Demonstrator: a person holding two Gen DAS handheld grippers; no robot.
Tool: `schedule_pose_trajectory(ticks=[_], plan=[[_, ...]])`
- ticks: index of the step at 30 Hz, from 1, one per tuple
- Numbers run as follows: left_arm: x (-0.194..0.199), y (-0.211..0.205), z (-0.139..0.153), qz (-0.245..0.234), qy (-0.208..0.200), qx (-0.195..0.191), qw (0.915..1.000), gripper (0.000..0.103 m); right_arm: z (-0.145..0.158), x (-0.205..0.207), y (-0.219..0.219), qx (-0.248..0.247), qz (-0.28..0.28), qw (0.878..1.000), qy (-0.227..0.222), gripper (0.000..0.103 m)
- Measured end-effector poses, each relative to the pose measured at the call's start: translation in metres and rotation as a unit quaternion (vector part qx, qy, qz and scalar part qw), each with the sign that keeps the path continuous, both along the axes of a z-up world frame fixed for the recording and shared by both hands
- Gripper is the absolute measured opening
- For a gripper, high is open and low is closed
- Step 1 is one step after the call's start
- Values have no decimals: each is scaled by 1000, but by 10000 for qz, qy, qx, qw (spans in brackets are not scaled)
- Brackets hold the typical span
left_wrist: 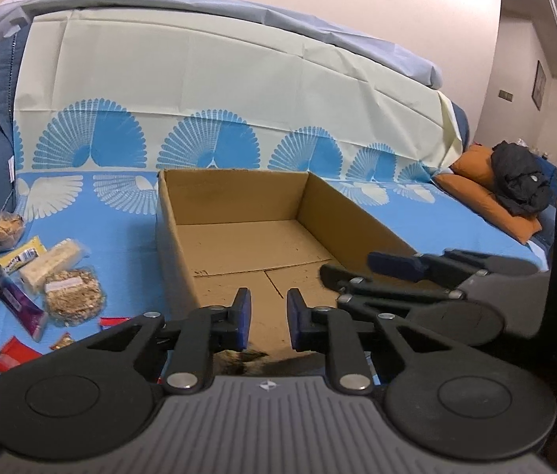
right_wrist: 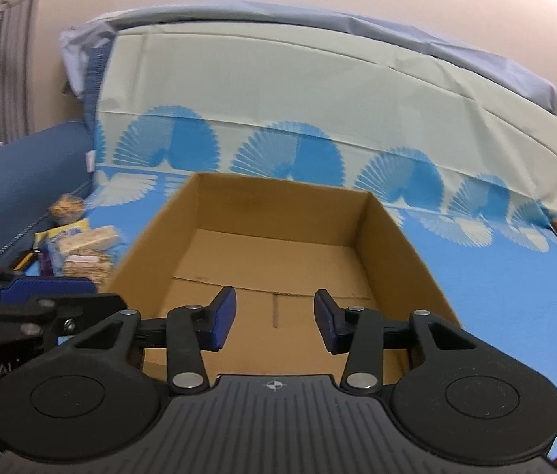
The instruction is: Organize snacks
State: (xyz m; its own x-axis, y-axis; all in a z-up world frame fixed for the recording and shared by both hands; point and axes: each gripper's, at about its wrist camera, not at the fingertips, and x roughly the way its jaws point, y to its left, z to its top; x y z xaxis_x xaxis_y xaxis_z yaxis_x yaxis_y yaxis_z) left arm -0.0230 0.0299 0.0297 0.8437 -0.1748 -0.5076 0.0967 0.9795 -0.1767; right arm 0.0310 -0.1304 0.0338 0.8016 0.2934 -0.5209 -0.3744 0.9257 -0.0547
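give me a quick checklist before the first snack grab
1. Box is empty and open at the top: ok.
2. Left gripper holds nothing, jaws narrowly apart: ok.
3. Right gripper holds nothing, jaws wide apart: ok.
4. Snacks lie in reach to the left of the box, on the blue cover: ok.
5. Snacks lie apart enough for a clean single pick: not ok, several overlap.
6. Right gripper is clear of the left one's path to the pile: cannot tell.

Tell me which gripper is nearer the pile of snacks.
Left. The left gripper hovers at the cardboard box's near-left edge beside the snack pile; the right gripper is farther right.
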Motion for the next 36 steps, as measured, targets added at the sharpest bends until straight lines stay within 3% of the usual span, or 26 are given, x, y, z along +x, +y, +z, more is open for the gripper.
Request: schedule_pose_trajectory(ticks=[6,10,12,14,17,22,25,26,27,33,36], plan=[[1,58,11,-504,296,446,9973,21,8,-14,35,148,460,9985,-249,46],[8,108,-25,-631,1277,629,9878,25,13,-26,62,346,821,9955,-330,46],[8,126,-50,-351,1588,883,9827,39,15,-30,79,330,1034,9936,-321,46],[6,142,-71,-97,1859,603,9807,43,15,-33,95,289,1196,9919,-301,46],[4,152,-80,71,1831,548,9815,51,14,-38,118,260,1378,9898,-231,48],[9,140,-95,-200,1865,786,9791,59,7,-43,146,166,1606,9869,-67,51],[18,139,-106,-229,2054,724,9757,50,2,-46,160,74,1688,9856,-44,52],[18,142,-109,-240,2095,632,9755,27,0,-46,164,42,1693,9855,-24,52],[18,146,-110,-250,2155,494,9749,17,-2,-46,166,9,1689,9856,6,53],[9,179,-99,344,1791,-301,9828,16,-17,-41,174,-216,1596,9867,202,55],[4,195,-94,807,1627,-653,9812,16,-29,-37,182,-369,1598,9860,299,54]])
